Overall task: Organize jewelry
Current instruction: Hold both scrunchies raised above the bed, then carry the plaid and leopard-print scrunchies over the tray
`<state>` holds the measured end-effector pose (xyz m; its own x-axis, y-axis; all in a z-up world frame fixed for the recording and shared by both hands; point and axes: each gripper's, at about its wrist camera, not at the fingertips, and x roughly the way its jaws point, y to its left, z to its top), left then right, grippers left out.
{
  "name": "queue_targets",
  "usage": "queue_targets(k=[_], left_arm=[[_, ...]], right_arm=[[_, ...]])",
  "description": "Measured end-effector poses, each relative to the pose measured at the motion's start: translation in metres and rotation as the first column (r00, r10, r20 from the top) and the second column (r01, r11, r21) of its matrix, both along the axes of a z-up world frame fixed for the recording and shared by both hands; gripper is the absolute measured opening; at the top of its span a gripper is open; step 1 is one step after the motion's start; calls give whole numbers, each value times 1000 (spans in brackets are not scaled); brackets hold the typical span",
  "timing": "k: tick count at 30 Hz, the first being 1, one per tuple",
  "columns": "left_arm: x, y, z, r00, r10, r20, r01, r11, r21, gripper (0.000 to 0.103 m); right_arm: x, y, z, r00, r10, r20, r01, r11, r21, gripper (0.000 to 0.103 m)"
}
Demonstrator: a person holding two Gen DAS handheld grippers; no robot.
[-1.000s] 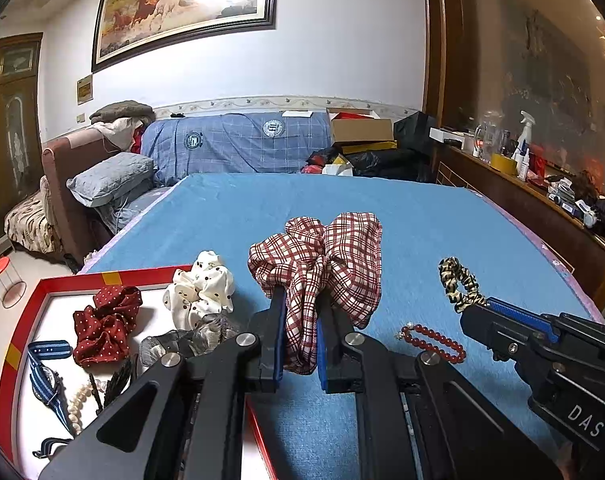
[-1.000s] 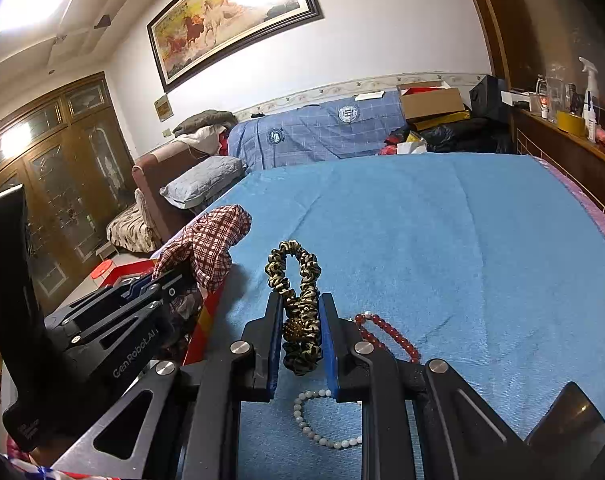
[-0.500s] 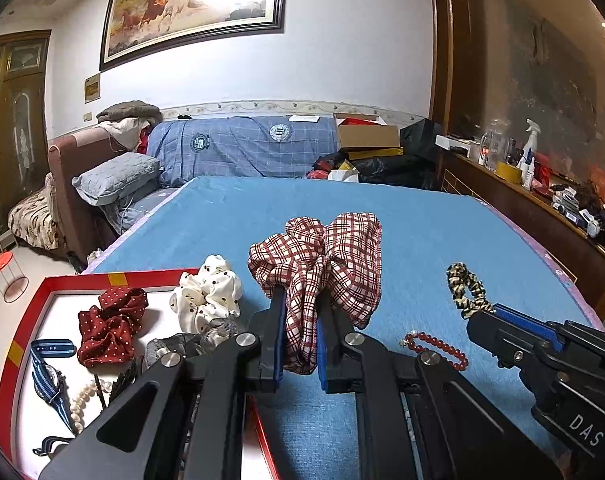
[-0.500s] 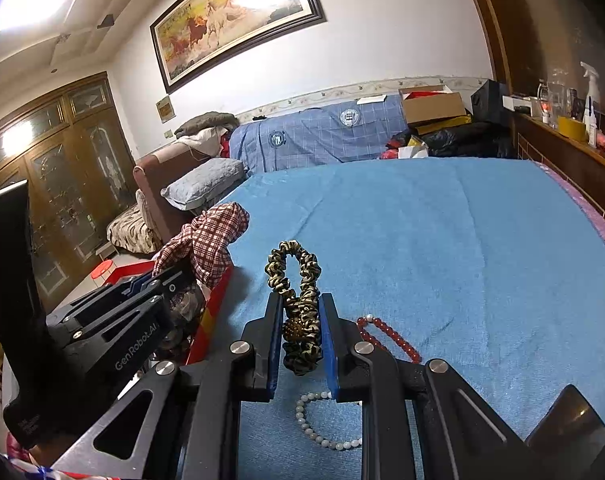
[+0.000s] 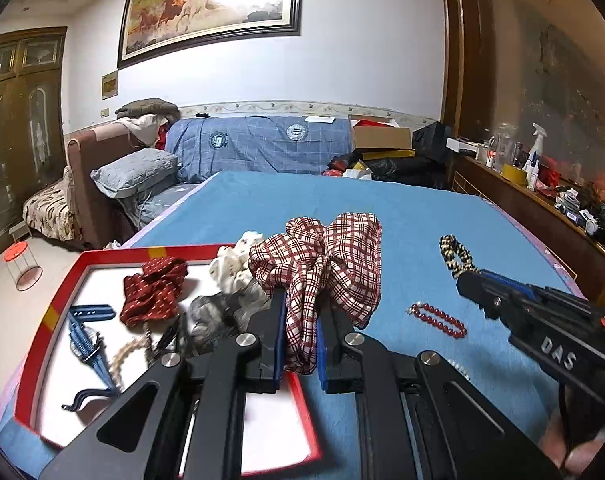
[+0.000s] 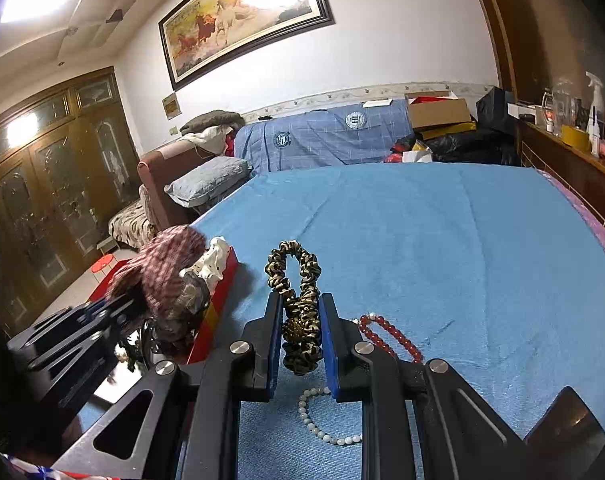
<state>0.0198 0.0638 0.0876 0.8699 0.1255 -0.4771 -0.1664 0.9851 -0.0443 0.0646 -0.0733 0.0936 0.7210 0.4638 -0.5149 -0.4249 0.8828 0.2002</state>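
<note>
Right, both tools were loaded. My left tool (image 5: pixel 298 332) was clenched on the plaid scrunchie (image 5: pixel 322 264), which hung bunched above the near right corner of the red-rimmed tray (image 5: pixel 50 316). My right tool (image 6: pixel 301 340) was clamped on the leopard-print scrunchie (image 6: pixel 298 300), held just above the blue bed cover (image 6: pixel 442 240), beside the tray.

Inside the tray I saw a dark red dotted scrunchie (image 5: pixel 152 292), a white one (image 5: pixel 232 264), a grey one, a blue striped strap (image 5: pixel 88 340) and some pale beads. Red bead bracelet (image 6: pixel 386 336) and white bead bracelet (image 6: pixel 326 420) lay on the cover, outside the tray, near the right tool.

Risks as I judged them: the plaid fabric was big and floppy, pinched only through its middle, so letting go at the rim could leave half of it draped over the tray wall or sliding onto the cover. Dropping it on the white and grey scrunchies could pile things up or knock one out. The two tools were close, so swinging the right one in at once could clash them. Loose folds could also snag on the pads at release and drag the piece back out.
</note>
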Motion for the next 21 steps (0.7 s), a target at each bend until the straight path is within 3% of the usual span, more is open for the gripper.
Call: queue_targets(k=[21], left_arm=[[-39, 36, 8, 999, 44, 15, -44, 999, -31, 12]], right_arm=[[6, 3, -3, 1000, 8, -30, -8, 1000, -1, 20]])
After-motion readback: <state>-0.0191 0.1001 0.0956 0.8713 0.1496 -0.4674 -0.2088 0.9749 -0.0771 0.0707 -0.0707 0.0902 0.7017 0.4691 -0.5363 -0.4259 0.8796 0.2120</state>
